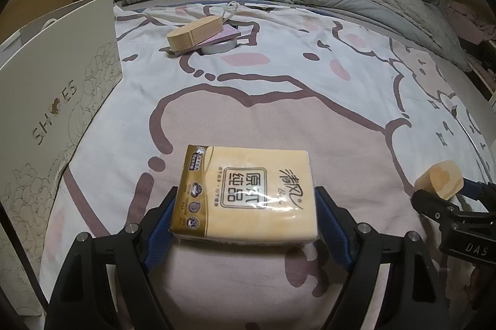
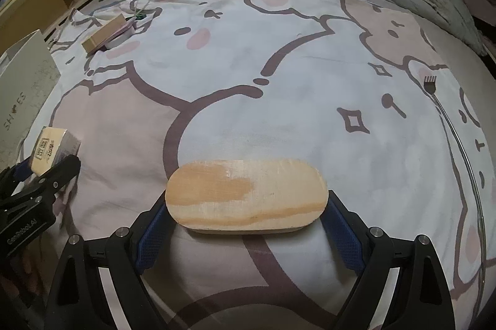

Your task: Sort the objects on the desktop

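Bed (image 1: pixel 279 88), cartoon sheet. Left claw (image 1: pixel 246 202) clamps tissue pack (image 1: pixel 248 190): soft, slick wrap. Right claw (image 2: pixel 246 207) clamps wooden block (image 2: pixel 246 196) endwise: rigid.

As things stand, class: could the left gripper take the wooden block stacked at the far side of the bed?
Probably not: the left gripper is already shut on the tissue pack, and the far block lies well beyond it.

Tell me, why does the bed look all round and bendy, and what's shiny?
Both wrist views use fisheye lenses, which curve the bedsheet and darken the corners; in the left wrist view, glare streaks the tissue pack wrapper; the lighting is dim and soft in both.
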`<control>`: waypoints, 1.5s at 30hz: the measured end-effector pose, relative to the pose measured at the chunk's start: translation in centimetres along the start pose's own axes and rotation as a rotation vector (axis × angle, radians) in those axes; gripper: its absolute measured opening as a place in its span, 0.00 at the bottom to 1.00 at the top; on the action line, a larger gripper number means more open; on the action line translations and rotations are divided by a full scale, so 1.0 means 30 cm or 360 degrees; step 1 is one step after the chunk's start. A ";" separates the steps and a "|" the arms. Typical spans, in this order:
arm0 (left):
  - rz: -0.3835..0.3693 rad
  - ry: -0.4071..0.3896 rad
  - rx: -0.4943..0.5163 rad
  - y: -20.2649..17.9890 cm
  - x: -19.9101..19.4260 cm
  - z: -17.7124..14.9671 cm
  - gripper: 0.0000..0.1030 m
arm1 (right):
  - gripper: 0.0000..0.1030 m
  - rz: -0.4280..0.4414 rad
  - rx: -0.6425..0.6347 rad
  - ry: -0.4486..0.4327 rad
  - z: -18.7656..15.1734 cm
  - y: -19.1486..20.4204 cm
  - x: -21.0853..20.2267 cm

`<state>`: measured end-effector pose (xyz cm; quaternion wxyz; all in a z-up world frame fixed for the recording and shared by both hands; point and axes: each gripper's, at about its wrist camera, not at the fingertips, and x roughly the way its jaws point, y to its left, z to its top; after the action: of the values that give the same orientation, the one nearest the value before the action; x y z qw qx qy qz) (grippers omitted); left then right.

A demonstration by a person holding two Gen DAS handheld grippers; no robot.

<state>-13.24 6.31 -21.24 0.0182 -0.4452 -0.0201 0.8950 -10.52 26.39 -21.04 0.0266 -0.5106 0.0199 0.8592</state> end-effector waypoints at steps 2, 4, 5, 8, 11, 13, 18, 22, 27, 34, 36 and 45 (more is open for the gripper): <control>0.0007 0.0001 0.0001 -0.001 0.000 0.000 0.80 | 0.89 -0.0009 0.0023 0.0002 -0.001 0.000 0.001; 0.0005 0.0002 -0.0004 0.000 -0.001 0.000 0.80 | 0.89 -0.0009 0.0033 0.0003 0.000 -0.002 0.001; 0.0002 0.0002 -0.0005 0.001 0.000 0.001 0.80 | 0.89 -0.0003 0.0038 0.0003 0.000 -0.005 0.001; -0.0006 0.0006 -0.0017 0.005 0.000 0.002 0.80 | 0.89 0.0018 0.0055 0.0000 0.002 -0.012 -0.003; -0.0005 0.0011 -0.0021 0.005 0.001 0.006 0.80 | 0.88 0.0041 0.0075 -0.0009 0.005 -0.015 -0.009; -0.0003 0.0014 -0.0021 0.005 0.002 0.009 0.80 | 0.87 0.0031 0.0056 -0.0015 0.007 -0.009 -0.012; 0.0001 0.0005 -0.0030 0.006 0.002 0.014 0.74 | 0.87 0.0019 0.0027 -0.0024 0.005 -0.001 -0.014; -0.0003 -0.0005 -0.0025 0.006 0.000 0.019 0.73 | 0.87 0.0018 0.0018 -0.0026 0.008 0.000 -0.012; -0.0006 -0.0038 -0.0012 0.003 -0.017 0.025 0.73 | 0.87 0.0016 0.0013 -0.0042 0.009 0.003 -0.016; -0.0016 -0.0085 -0.0026 0.007 -0.056 0.041 0.73 | 0.87 0.0039 0.0007 -0.0086 0.020 0.009 -0.042; -0.0018 -0.0093 -0.0034 0.010 -0.069 0.046 0.73 | 0.87 0.0055 0.0010 -0.0101 0.024 0.011 -0.053; -0.0011 -0.0124 -0.0050 0.025 -0.138 0.067 0.73 | 0.87 0.0068 -0.0023 -0.0137 0.040 0.031 -0.103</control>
<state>-12.35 5.30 -16.77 0.0135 -0.4101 -0.0365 0.9112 -10.15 25.46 -17.75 0.0053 -0.4728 0.0234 0.8809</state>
